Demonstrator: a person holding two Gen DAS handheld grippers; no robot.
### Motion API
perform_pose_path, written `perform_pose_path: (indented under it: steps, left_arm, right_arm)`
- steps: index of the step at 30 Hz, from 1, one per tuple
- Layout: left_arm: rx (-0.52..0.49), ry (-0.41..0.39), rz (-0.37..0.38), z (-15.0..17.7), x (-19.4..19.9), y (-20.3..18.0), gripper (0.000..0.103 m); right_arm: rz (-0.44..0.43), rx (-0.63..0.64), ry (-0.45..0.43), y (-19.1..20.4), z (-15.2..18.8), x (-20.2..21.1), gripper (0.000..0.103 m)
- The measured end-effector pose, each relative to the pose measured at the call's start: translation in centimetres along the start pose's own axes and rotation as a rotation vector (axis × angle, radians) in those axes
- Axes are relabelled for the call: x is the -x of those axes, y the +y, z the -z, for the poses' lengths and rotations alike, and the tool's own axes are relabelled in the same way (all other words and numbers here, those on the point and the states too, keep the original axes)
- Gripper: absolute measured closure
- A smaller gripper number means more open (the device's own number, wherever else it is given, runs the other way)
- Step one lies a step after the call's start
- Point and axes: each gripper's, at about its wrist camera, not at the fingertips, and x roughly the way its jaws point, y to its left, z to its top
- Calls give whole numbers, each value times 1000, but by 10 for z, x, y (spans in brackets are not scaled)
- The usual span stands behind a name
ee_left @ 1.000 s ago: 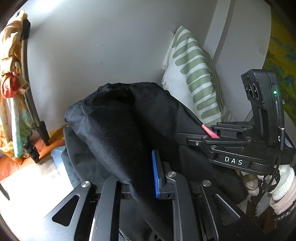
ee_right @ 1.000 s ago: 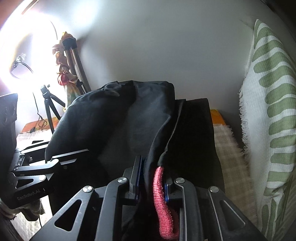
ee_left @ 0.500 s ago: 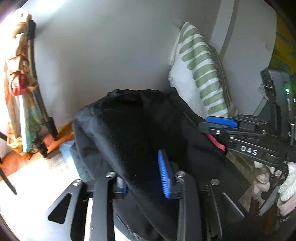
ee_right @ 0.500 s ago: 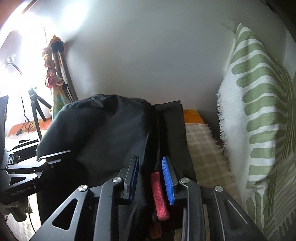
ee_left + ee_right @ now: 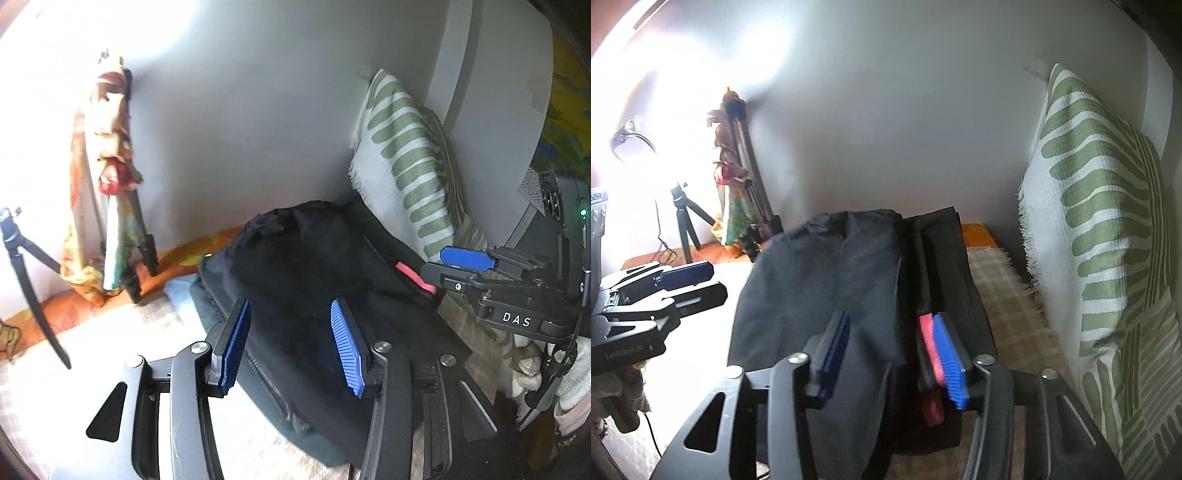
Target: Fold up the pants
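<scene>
The black pants point(image 5: 314, 277) lie in a folded heap on the bed, and in the right wrist view the pants point(image 5: 831, 288) look dark grey. A pink strip point(image 5: 927, 332) runs along their right edge. My left gripper point(image 5: 291, 347) hovers over the near left part of the heap. Its jaws are opening and the blue pads point(image 5: 236, 343) stand clear of the cloth. My right gripper point(image 5: 892, 356) hangs over the near right part with its jaws opening too; cloth lies below and between them, unpressed. Each gripper shows in the other's view: the right gripper point(image 5: 448, 271) and the left gripper point(image 5: 701, 286).
A white pillow with green stripes point(image 5: 1100, 258) leans on the wall at the right. A tripod draped with a colourful cloth point(image 5: 110, 206) and a small black tripod point(image 5: 683, 221) stand at the left. A checked bedspread point(image 5: 1001, 295) lies beside the pants.
Both grippers were shut on the black cloth; their jaws have spread and let it go. Both have pulled back and up, and the pants have settled lower on the bed.
</scene>
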Motion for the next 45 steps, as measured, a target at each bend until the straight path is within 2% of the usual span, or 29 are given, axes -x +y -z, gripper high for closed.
perform_pose_path:
  steps: [3,5,8,16,17,19,23,25,29,31,39,41,45]
  left_arm:
    - [6,-10,5,4,19,2,59]
    - [4,-18,9,7,32,2,59]
    - [4,-36,18,15,53,3,59]
    - [1,-60,34,42,106,2,59]
    - [-8,-62,30,47,113,1,57]
    - [-18,-68,24,55,125,-3,44]
    - [-52,-92,12,77,152,-11,43]
    - [-63,-97,17,90,163,-15,37]
    - [-91,-110,4,115,183,-23,33]
    - [-97,-116,-5,125,190,-26,28]
    - [-102,-139,-21,156,212,-28,26]
    - [-102,-147,-26,161,217,-27,26]
    - [-102,-152,-48,171,226,-23,22]
  right_arm:
    - [6,-13,-11,7,4,14,48]
    - [12,-26,-25,12,8,26,40]
    - [13,-37,-53,23,14,48,35]
    - [41,1,-92,67,37,97,28]
    - [39,-2,-95,70,40,101,28]
    - [33,-19,-105,77,48,112,27]
    - [30,-46,-126,93,68,132,22]
    - [36,-54,-139,100,79,141,18]
    - [26,-78,-150,113,104,157,16]
    - [29,-81,-150,119,116,161,15]
    - [40,-82,-160,144,151,174,6]
    - [52,-98,-170,148,157,176,2]
    - [87,-115,-185,155,166,180,0]
